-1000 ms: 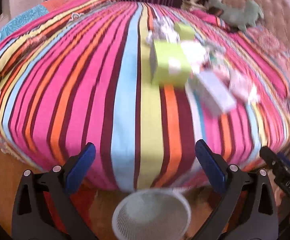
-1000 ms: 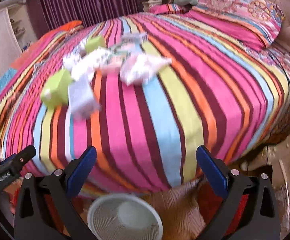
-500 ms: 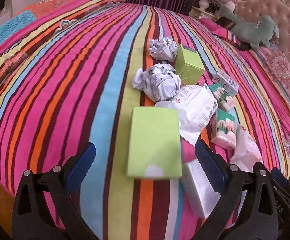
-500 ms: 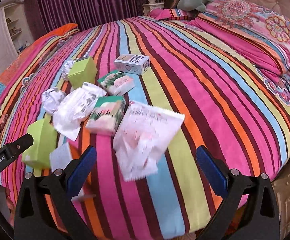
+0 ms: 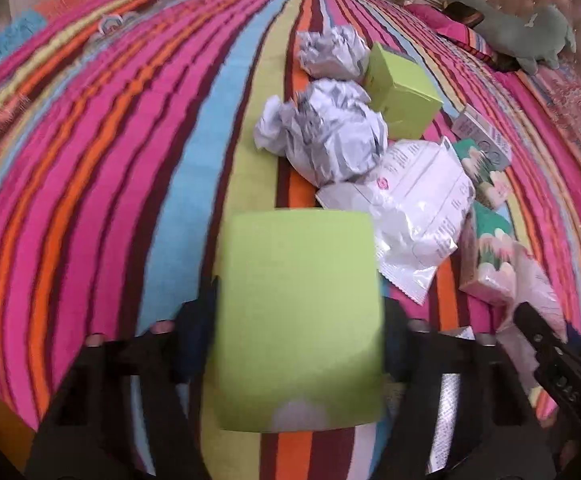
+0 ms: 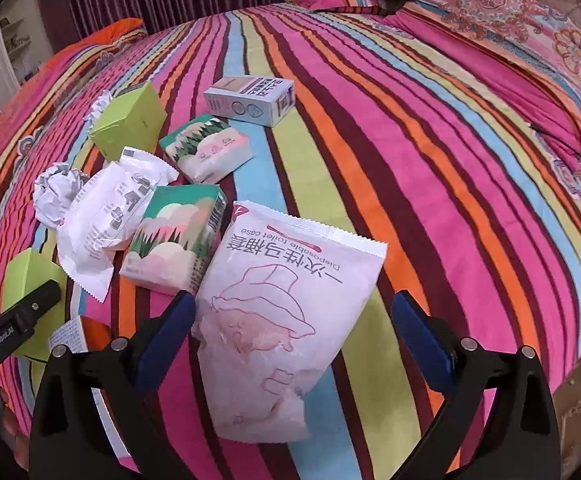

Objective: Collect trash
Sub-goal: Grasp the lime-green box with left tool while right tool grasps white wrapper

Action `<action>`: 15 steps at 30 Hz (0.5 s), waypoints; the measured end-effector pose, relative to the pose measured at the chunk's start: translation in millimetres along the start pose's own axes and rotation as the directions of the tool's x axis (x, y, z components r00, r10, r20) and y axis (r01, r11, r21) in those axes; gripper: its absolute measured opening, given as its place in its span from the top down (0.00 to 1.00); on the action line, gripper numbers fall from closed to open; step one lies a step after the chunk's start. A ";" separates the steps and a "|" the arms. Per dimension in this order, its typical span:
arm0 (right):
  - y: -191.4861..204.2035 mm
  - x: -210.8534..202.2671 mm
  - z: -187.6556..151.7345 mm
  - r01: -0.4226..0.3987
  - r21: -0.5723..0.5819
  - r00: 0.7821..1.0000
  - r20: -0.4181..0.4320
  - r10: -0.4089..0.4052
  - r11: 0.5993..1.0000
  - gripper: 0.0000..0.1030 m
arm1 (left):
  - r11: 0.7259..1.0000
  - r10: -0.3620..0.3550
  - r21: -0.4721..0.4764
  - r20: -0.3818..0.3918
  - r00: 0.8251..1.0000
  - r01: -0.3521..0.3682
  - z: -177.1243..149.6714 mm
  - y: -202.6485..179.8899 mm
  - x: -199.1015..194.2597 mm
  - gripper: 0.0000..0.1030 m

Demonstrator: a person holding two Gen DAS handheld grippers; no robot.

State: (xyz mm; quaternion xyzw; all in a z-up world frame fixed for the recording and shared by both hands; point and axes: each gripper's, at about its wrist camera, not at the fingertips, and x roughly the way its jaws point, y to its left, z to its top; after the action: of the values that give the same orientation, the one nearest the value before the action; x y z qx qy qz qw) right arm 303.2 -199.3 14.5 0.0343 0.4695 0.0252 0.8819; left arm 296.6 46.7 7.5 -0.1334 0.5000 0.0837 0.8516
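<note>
Trash lies in a cluster on a striped bedspread (image 5: pixel 110 160). My left gripper (image 5: pixel 294 340) points down at a lime-green box (image 5: pixel 298 312); its jaws are closing and both pads sit against the box's sides. The same green box (image 6: pixel 26 280) shows at the left edge of the right wrist view. My right gripper (image 6: pixel 290 308) straddles a pink-white plastic pouch (image 6: pixel 274 360). Its jaws are closing slightly but stand wide; the left finger is at the pouch's edge and the right finger is well clear.
Two crumpled paper balls (image 5: pixel 326 136), a second green box (image 5: pixel 402 88), a white wrapper (image 5: pixel 414 208), two tissue packs (image 6: pixel 174 248), a blue-white carton (image 6: pixel 250 98) and a small white box (image 6: pixel 70 334) lie nearby. A stuffed toy (image 5: pixel 522 36) and pillow (image 6: pixel 530 40) sit at the headboard end.
Both grippers moved forward from the bed's edge over the trash; the mesh bin dropped out of view. The left jaws closed in on the green box. The pouch now lies between the right fingers.
</note>
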 end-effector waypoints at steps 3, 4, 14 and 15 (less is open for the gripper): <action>-3.2 1.6 -1.9 -0.043 0.005 0.999 -0.018 0.043 0.999 0.34 | 1.000 -0.002 0.018 0.004 1.000 0.002 -1.3 -0.1 -0.8 0.42; -3.6 0.5 -2.3 -0.044 0.001 0.999 -0.018 0.044 0.999 0.36 | 1.000 -0.003 0.022 0.005 1.000 0.003 -2.0 -0.2 -1.0 0.42; -17.6 -30.9 -1.0 -0.078 0.050 0.997 0.031 0.077 0.996 0.39 | 1.000 -0.003 0.010 0.031 1.000 0.003 -2.8 10.8 -21.2 0.43; -18.7 -34.3 -0.9 -0.083 0.054 0.996 0.036 0.081 0.995 0.39 | 1.000 -0.009 0.010 0.035 0.999 0.009 -2.8 12.3 -26.0 0.43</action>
State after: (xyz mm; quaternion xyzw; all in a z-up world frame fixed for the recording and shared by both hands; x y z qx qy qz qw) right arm 283.5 -220.5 40.7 0.0782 0.4533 0.0477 0.8866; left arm 278.3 57.2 27.2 -0.1301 0.4848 0.0798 0.8612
